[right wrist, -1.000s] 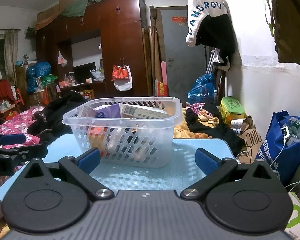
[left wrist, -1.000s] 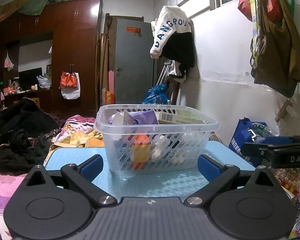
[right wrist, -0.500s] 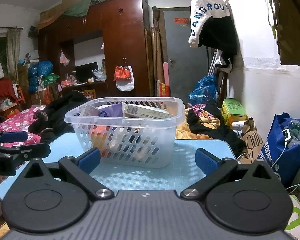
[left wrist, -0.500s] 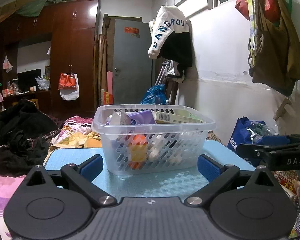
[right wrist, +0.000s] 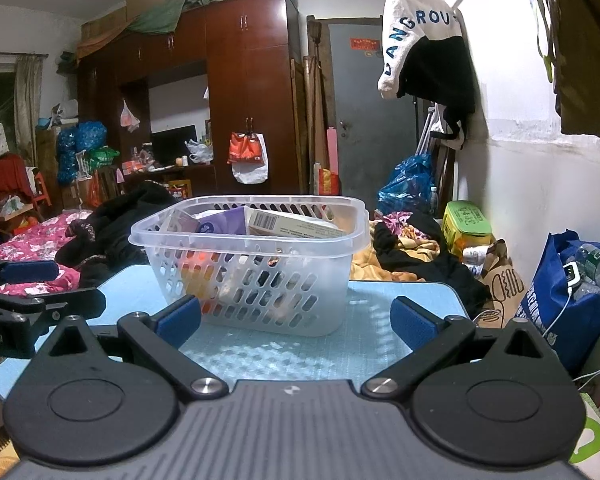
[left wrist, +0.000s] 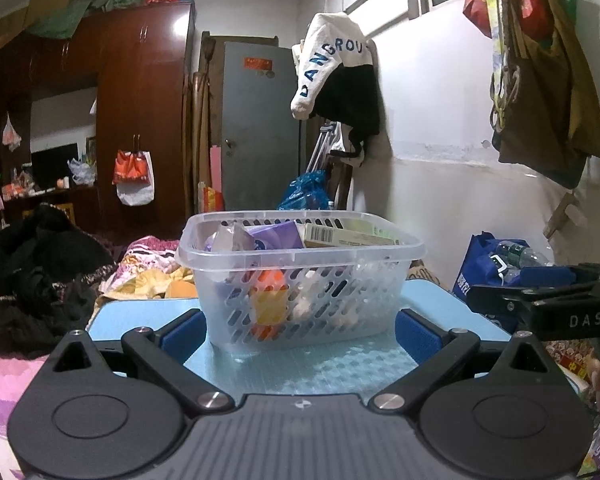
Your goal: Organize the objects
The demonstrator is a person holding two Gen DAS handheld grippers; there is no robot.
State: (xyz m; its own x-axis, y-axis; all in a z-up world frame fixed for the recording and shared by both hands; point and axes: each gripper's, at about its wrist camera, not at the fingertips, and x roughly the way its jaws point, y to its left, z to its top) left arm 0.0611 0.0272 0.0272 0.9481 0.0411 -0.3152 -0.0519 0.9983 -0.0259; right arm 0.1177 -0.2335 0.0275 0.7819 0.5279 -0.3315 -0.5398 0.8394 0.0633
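Note:
A clear plastic basket stands on the light blue table; it also shows in the right wrist view. Inside it are a purple packet, a beige barcoded box and an orange item. My left gripper is open and empty, just short of the basket's near side. My right gripper is open and empty, also facing the basket. The right gripper shows at the right edge of the left view; the left gripper shows at the left edge of the right view.
Black clothes and bedding lie left of the table. A blue bag with bottles stands at the right by the white wall. A green box and clothes lie behind the table. A wardrobe and grey door stand far behind.
Both grippers have shifted slightly, so the basket sits a little lower and further left in the left view. Both stay open and empty. The basket has not moved.

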